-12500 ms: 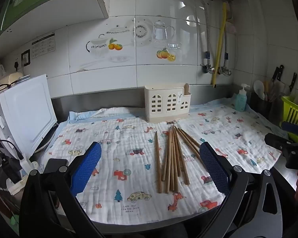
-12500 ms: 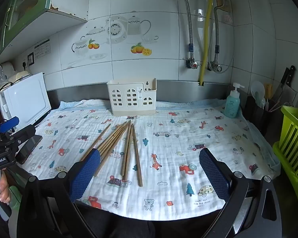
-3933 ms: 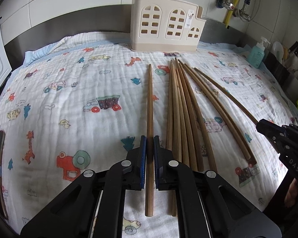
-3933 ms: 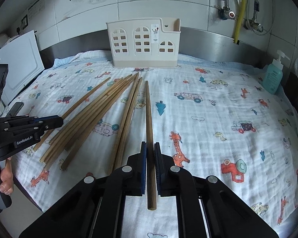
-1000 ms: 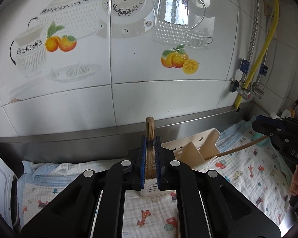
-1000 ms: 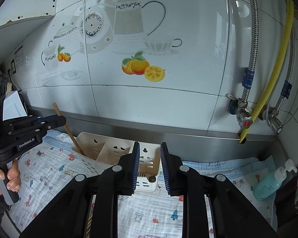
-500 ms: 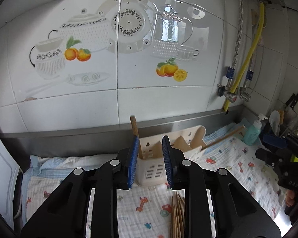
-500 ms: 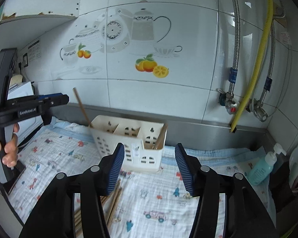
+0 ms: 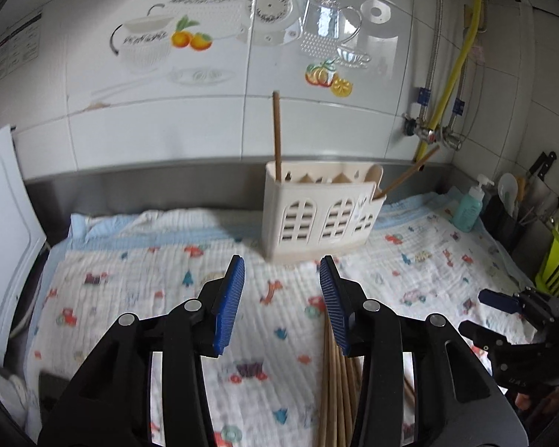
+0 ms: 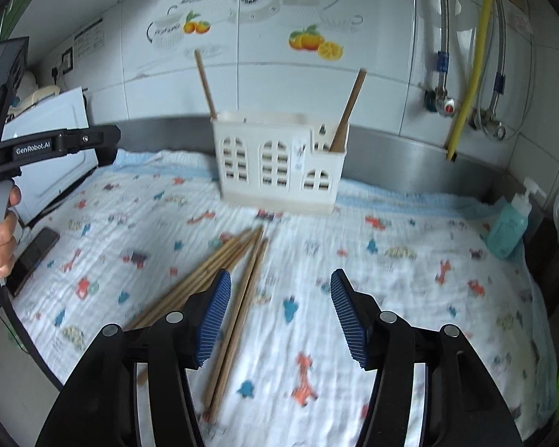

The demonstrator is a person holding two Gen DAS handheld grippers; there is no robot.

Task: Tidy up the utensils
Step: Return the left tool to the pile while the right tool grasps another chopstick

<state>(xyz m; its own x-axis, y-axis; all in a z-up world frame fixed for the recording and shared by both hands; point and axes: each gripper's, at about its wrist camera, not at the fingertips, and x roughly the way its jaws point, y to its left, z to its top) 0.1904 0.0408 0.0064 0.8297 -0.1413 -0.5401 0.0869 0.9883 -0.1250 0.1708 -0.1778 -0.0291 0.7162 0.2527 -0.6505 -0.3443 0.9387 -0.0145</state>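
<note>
A cream utensil holder (image 9: 318, 216) (image 10: 277, 165) stands at the back of the patterned cloth. One wooden chopstick (image 9: 276, 134) (image 10: 204, 80) stands in its left end. Another chopstick (image 9: 406, 177) (image 10: 348, 108) leans out of its right end. Several more chopsticks (image 9: 337, 387) (image 10: 220, 290) lie in a bunch on the cloth. My left gripper (image 9: 281, 298) is open and empty above the cloth, in front of the holder. My right gripper (image 10: 279, 316) is open and empty above the cloth, just right of the bunch.
A white appliance (image 9: 3, 223) and a dark phone (image 10: 33, 253) are at the left edge. A teal soap bottle (image 10: 510, 223), a dark knife and utensil pot (image 9: 518, 216) and a green rack (image 9: 555, 260) are at the right. The tiled wall is behind.
Both grippers have let go of their chopsticks, which now stand in the holder. Both have opened wider and drawn back and down toward the cloth.
</note>
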